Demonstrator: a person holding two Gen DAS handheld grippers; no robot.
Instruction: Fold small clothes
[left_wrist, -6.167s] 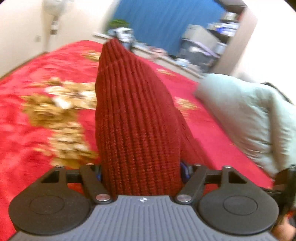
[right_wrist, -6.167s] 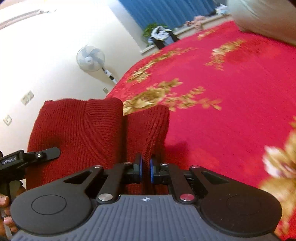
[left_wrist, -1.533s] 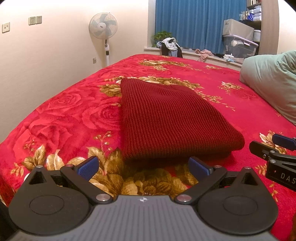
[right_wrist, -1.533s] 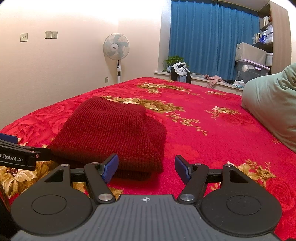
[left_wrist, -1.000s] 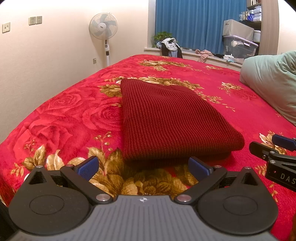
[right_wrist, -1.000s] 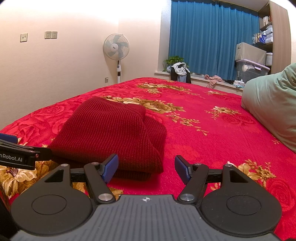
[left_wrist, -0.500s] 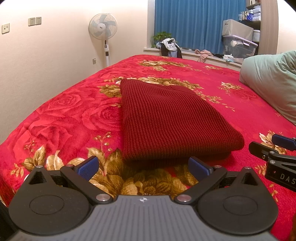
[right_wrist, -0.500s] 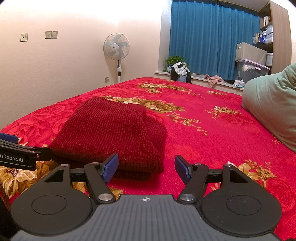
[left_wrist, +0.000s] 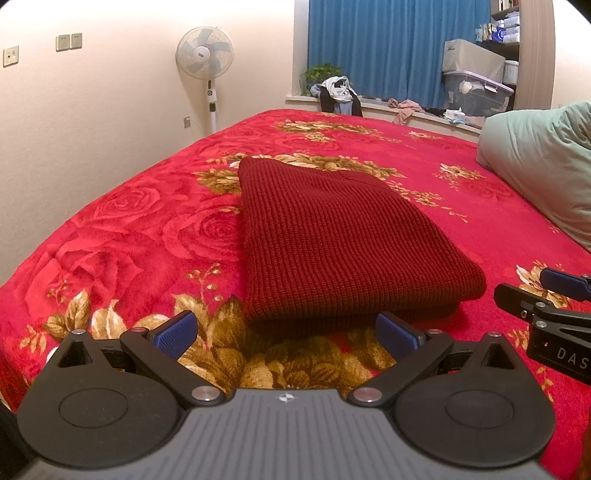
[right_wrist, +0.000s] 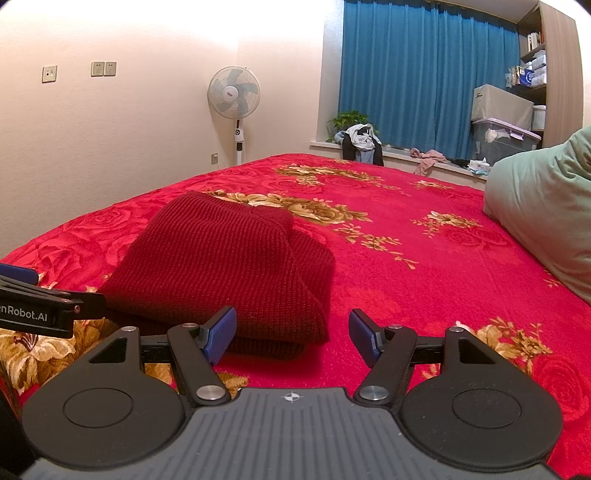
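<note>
We see red sweater (left_wrist: 332, 236): coarse ribbed knit wool, matt. Bed cover (left_wrist: 140, 229): plush fleece, soft short pile, slight sheen. Pillow (left_wrist: 543, 162): smooth matt cloth, creased. Left tool (left_wrist: 286, 334) and right tool (right_wrist: 291, 334): matt black plastic, ribbed grey housing, shiny metal rivets, blue textured rubber pads (left_wrist: 175, 330). Curtain (right_wrist: 424, 74): matt pleated cloth.

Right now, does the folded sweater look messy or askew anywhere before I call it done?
Mostly neat: the dark red knit sweater lies flat on the red floral bedspread. From the right wrist view, a lower layer bulges past the top fold on its right side. Both grippers, left and right, are open and clear.
</note>
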